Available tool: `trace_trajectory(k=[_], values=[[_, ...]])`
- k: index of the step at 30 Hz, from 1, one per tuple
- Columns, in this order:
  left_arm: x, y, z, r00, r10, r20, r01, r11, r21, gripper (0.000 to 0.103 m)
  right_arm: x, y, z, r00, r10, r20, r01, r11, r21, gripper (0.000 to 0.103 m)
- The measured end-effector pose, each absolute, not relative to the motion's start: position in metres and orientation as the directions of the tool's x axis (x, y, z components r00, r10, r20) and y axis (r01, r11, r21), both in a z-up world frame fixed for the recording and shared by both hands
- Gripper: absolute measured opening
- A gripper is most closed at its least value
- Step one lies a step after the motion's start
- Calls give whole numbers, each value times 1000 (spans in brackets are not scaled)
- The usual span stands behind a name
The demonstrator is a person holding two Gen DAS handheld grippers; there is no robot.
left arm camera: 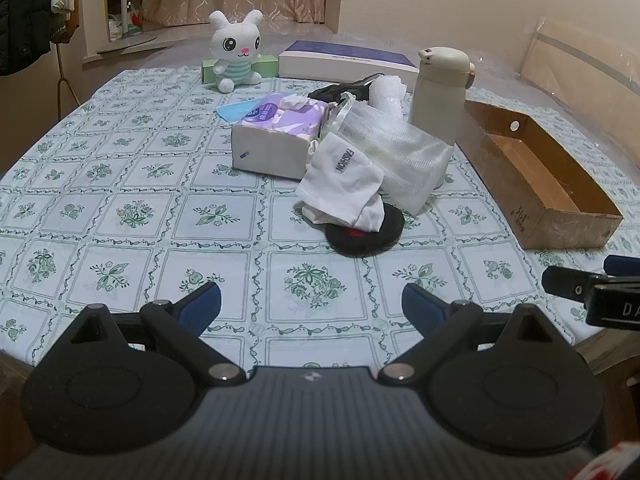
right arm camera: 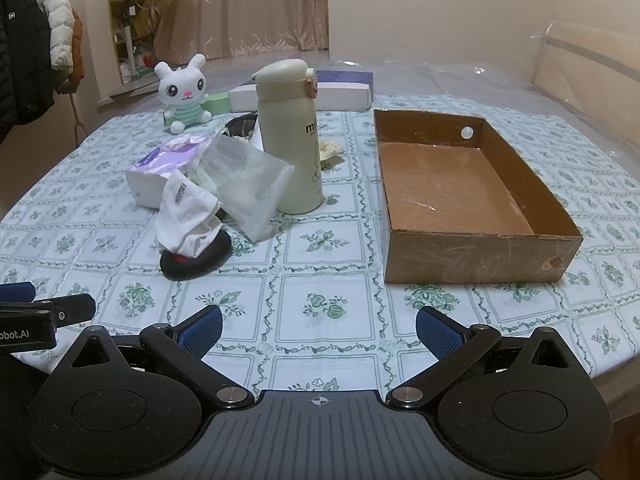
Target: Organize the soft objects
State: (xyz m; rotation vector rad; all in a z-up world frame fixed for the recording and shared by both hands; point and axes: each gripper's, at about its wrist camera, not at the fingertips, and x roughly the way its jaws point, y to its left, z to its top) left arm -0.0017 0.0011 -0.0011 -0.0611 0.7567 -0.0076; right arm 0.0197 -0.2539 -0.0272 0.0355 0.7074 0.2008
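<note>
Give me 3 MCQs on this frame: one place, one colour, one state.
1. What does the white sock lie on?
A. a black round pad
B. the plush bunny
C. the box floor

2. What colour is the flask?
A. red
B. cream
C. blue

3. What is the cardboard box like inside?
A. full of socks
B. lidded
C. empty

Answers:
1 A, the sock drapes over the black pad on the tablecloth.
2 B, body and cap are cream.
3 C, only bare brown floor shows inside.

The left gripper and the right gripper are both open, holding nothing.
</note>
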Motion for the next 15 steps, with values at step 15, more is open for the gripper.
trace_trajectory(k=[15], values=[[-3, 0, 2, 728, -32, -685, -12, 998, -60, 96, 19, -254, -25, 744, 189, -641, -166, 981, 98, 102]])
